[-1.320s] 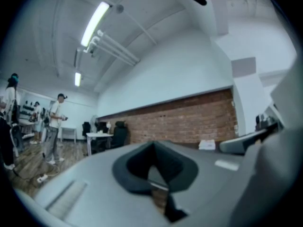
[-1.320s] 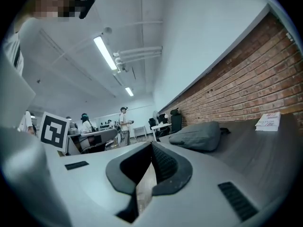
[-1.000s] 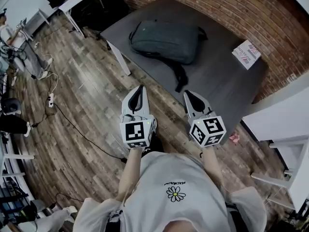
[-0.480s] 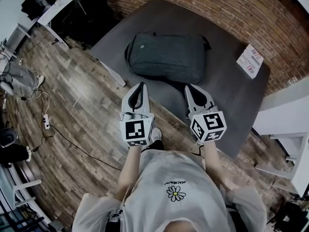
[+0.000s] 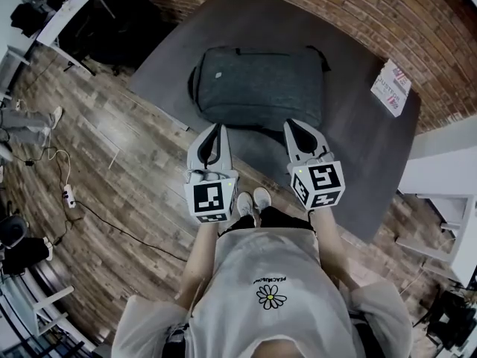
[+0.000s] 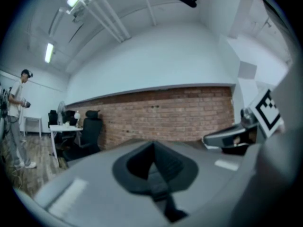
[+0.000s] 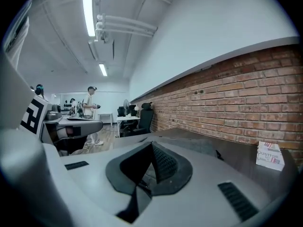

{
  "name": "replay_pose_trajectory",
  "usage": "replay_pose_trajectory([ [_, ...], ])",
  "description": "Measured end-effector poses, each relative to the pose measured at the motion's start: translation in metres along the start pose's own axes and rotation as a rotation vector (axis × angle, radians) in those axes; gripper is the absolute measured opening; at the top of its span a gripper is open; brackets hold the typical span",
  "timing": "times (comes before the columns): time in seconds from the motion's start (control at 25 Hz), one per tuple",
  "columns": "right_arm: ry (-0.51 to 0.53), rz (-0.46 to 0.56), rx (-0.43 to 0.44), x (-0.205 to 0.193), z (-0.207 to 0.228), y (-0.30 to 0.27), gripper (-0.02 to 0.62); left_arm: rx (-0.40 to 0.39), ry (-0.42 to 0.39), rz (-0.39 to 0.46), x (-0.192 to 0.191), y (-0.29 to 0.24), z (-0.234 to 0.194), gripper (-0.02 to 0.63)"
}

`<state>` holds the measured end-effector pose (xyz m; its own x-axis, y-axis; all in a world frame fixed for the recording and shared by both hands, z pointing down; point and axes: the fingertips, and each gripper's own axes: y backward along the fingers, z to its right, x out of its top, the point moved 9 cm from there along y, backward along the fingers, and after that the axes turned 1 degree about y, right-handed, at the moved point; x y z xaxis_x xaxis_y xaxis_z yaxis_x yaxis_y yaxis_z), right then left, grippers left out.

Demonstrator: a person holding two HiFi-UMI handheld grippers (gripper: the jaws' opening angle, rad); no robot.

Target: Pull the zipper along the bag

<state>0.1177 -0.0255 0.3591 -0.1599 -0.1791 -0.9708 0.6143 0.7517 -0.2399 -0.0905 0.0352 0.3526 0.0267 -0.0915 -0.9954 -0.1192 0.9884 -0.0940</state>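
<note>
The bag (image 5: 257, 88), a dark grey backpack, lies flat in the middle of a dark grey table (image 5: 365, 155). Its long side is turned toward the person, and a strap shows at its far right corner. The zipper pull is too small to make out in any view.

Just in front of the bag's near edge are the two grippers, side by side and pointing toward it. The left gripper (image 5: 218, 128) has its jaws pressed fully together, and its own view shows nothing between them. The right gripper (image 5: 291, 124) is closed in the same way and is also empty. In the head view the tips of both reach the near edge of the bag (from above I cannot tell whether they touch it or only hang over it). Each gripper carries its marker cube at the rear, just above the person's forearms.

On the table, well apart from the bag at the far right, stands a small printed box (image 5: 392, 88). A brick wall (image 5: 335, 6) runs behind the table. On the left is a wooden floor (image 5: 112, 148) with a cable (image 5: 112, 222) lying across it, and a white desk (image 5: 63, 10) is in the upper left corner. Below the grippers the person's light shoes (image 5: 252, 202) and white shirt (image 5: 276, 274) are visible.
</note>
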Motion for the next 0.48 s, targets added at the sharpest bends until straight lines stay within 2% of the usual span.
replay_pose_trajectory([
  [0.24,0.052,-0.027,-0.011,-0.010,0.015,-0.017,0.002,0.012,0.010,-0.007,-0.007,-0.017,0.007,-0.002],
  [0.48,0.038,-0.040,0.003,-0.016,0.014,-0.020,0.002,0.021,0.022,-0.011,-0.010,-0.025,0.008,-0.002],
])
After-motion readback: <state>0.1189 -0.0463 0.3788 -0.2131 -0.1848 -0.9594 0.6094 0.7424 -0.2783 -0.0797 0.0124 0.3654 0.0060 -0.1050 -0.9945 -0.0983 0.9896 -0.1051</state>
